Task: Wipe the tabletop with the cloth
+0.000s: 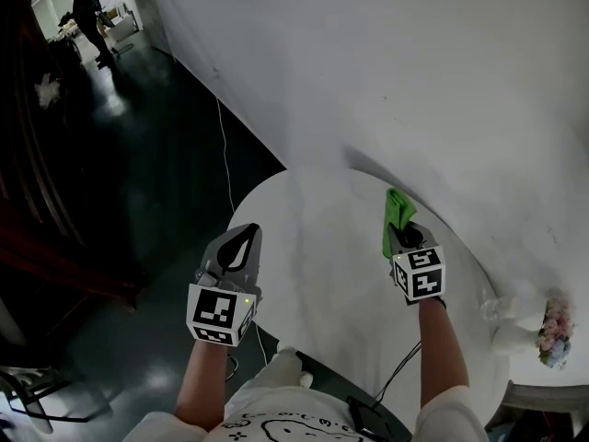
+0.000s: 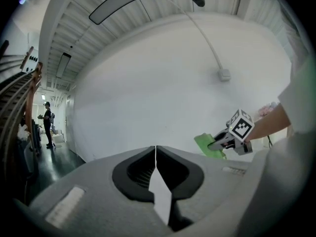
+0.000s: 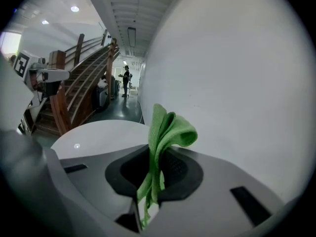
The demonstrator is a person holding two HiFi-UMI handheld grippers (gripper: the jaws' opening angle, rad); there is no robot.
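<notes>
A round white table (image 1: 313, 238) lies below me. My right gripper (image 1: 401, 233) is held above its right part, shut on a folded green cloth (image 1: 396, 215) that sticks up out of the jaws. In the right gripper view the cloth (image 3: 165, 137) stands pinched between the jaws and its top flops over to the right. My left gripper (image 1: 243, 244) hovers over the table's left edge, jaws closed with nothing between them. In the left gripper view the left gripper (image 2: 156, 149) is shut, and the right gripper (image 2: 217, 143) with the cloth (image 2: 207, 145) shows at the right.
A white wall (image 1: 386, 81) curves close behind the table. A bunch of flowers (image 1: 555, 326) in white wrapping lies at the table's right edge. Dark floor (image 1: 156, 173) with a thin cable (image 1: 225, 155) lies to the left. People (image 1: 87, 17) stand far off in the corridor; a wooden staircase (image 3: 84, 83) rises nearby.
</notes>
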